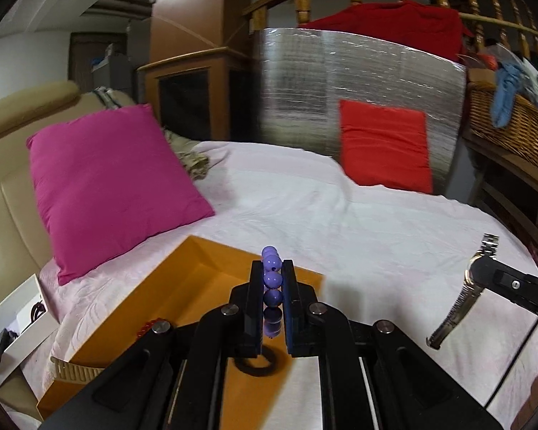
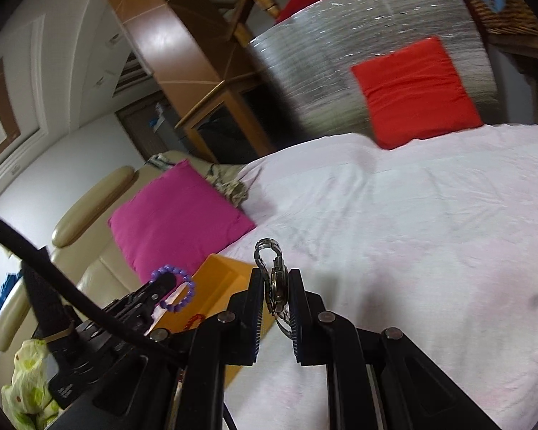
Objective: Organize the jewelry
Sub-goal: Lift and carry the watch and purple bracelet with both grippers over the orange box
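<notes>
My left gripper (image 1: 272, 268) is shut on a purple bead bracelet (image 1: 272, 279), held edge-on above an orange box (image 1: 183, 294) that rests on the white bedspread. A red bead bracelet (image 1: 147, 326) peeks from inside the box, and a beige strap (image 1: 76, 369) lies at its near edge. My right gripper (image 2: 275, 276) is shut on a silver metal watch (image 2: 277, 286), whose band loops up past the fingertips. In the left wrist view the watch (image 1: 464, 295) hangs from the right gripper (image 1: 484, 272) at the right. The right wrist view shows the purple bracelet (image 2: 183, 288) and the orange box (image 2: 229, 286) to the left.
A magenta pillow (image 1: 107, 186) leans at the bed's left by a beige headboard. A red pillow (image 1: 385, 147) rests against a silver foil panel (image 1: 340, 82) at the back. A wicker basket (image 1: 509, 125) with clothes stands on the right. White bedspread (image 1: 340, 222) stretches between them.
</notes>
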